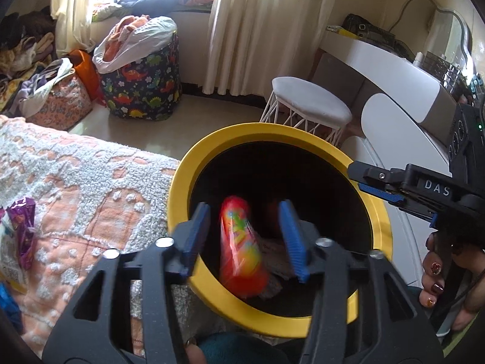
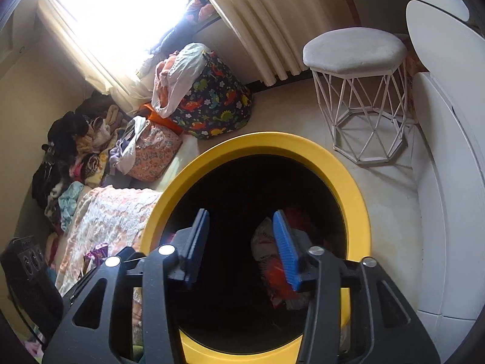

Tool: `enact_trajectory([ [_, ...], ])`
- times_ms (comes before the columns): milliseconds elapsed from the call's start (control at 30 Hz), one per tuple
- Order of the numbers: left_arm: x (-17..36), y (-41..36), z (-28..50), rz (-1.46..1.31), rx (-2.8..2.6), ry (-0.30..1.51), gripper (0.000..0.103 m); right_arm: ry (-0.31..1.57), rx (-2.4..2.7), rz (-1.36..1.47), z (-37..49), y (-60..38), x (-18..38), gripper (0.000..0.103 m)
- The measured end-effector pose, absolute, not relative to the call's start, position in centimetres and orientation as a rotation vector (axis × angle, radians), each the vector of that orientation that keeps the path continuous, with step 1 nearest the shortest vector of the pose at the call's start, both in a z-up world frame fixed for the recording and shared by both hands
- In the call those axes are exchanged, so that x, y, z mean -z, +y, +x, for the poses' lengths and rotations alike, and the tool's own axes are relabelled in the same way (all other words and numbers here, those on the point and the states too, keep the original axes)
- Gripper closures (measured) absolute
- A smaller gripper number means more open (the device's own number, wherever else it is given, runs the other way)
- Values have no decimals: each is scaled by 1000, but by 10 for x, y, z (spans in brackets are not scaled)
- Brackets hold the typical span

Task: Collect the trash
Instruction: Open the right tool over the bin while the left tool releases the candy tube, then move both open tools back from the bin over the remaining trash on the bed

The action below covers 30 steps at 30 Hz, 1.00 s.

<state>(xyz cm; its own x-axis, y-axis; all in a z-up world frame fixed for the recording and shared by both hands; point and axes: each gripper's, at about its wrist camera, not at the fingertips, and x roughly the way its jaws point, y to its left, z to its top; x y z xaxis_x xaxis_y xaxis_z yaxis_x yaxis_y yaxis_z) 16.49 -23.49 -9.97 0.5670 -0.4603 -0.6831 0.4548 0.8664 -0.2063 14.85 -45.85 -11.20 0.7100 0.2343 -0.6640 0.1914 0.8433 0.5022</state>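
the left hand-held gripper (image 1: 244,236) is built of matte black plastic arms with triangular cut-outs, joined by round silver screws; ribbed blue pads are fitted on its fingers (image 1: 291,239). the right hand-held gripper (image 2: 241,244) is made the same way, in black with blue pads and silver screws. on its body, seen at the right of the left view, white letters "das" are printed. the hand (image 1: 445,270) is seen with dark red nails decorated with gold glitter.
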Motion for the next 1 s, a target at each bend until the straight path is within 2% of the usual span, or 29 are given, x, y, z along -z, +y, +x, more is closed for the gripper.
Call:
enact_trajectory([
  [100, 94, -229, 163, -14, 520, 788, 23, 782, -33, 579, 149, -455, 109, 52],
  [200, 91, -223, 158, -8, 495, 776, 14, 775, -40, 562, 150, -449, 106, 48],
  [333, 86, -212, 150, -6, 470, 749, 13, 764, -49, 545, 151, -443, 102, 40],
  [500, 76, -199, 143, -11, 436, 713, 13, 755, -59, 528, 151, -436, 99, 36],
  [1000, 58, -164, 137, -39, 351, 655, 13, 684, -109, 430, 150, -403, 76, 31],
])
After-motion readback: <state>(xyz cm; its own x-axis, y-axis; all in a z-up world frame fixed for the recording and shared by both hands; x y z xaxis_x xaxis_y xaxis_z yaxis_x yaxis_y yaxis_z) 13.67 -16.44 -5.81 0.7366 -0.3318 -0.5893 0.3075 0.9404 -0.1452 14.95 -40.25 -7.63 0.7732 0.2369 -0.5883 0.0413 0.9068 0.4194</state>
